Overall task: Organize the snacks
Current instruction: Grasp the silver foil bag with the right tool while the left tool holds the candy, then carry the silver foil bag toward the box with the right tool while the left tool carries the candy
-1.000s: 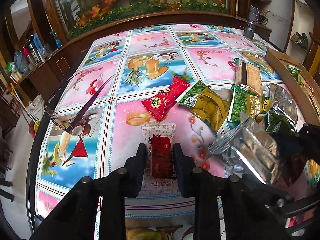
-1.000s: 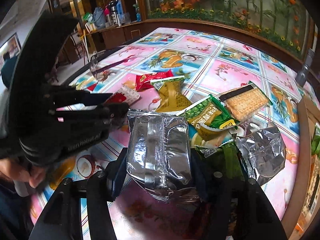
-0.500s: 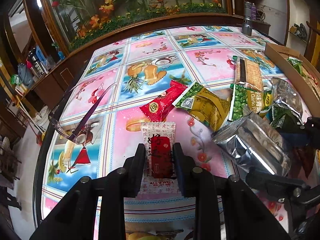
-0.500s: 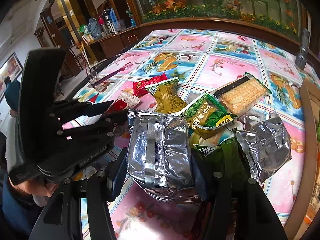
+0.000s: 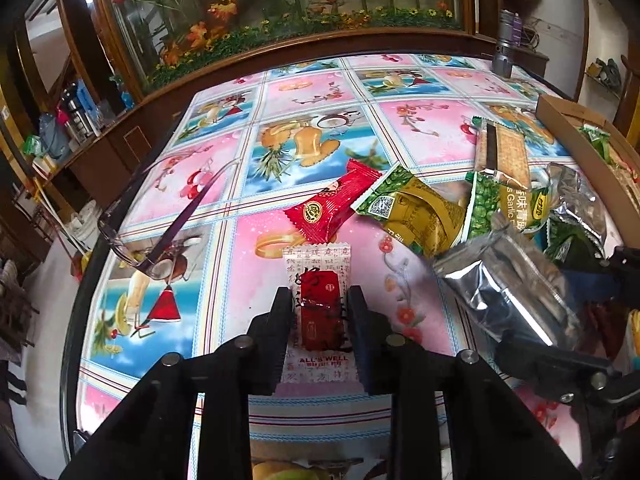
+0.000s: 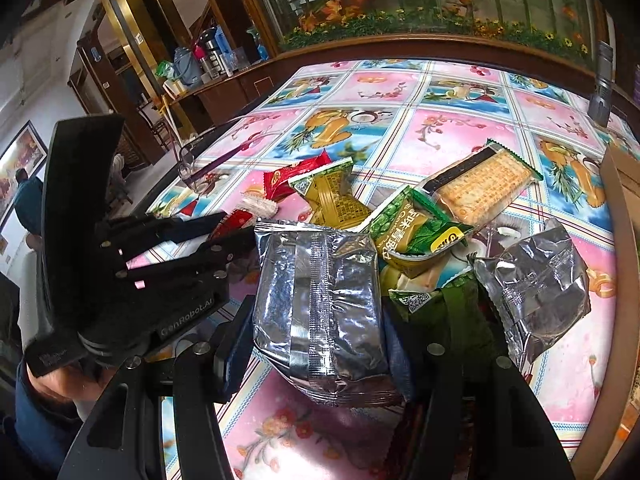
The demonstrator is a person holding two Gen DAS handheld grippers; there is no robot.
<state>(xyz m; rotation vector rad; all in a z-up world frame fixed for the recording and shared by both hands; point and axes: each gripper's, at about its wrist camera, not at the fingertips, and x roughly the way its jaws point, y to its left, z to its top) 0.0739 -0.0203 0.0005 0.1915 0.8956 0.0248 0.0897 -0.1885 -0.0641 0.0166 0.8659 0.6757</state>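
Note:
My left gripper (image 5: pixel 320 300) is shut on a small white-and-red candy packet (image 5: pixel 316 272), held just above the table; this gripper also shows in the right wrist view (image 6: pixel 224 232). My right gripper (image 6: pixel 320 320) is shut on a silver foil snack bag (image 6: pixel 320 304), which also shows in the left wrist view (image 5: pixel 508 288). On the table lie a red packet (image 5: pixel 332 204), an olive-green packet (image 5: pixel 416 212), a green pea bag (image 5: pixel 504 208), a cracker pack (image 5: pixel 504 152) and a crumpled silver bag (image 6: pixel 532 288).
A pair of glasses (image 5: pixel 160 220) lies at the table's left edge. A cardboard box (image 5: pixel 592 148) with snacks stands at the right. A grey flashlight (image 5: pixel 506 46) stands at the far right corner. A planter wall borders the far side.
Both grippers have risen slightly with their packets still held. The snacks on the table have not moved.

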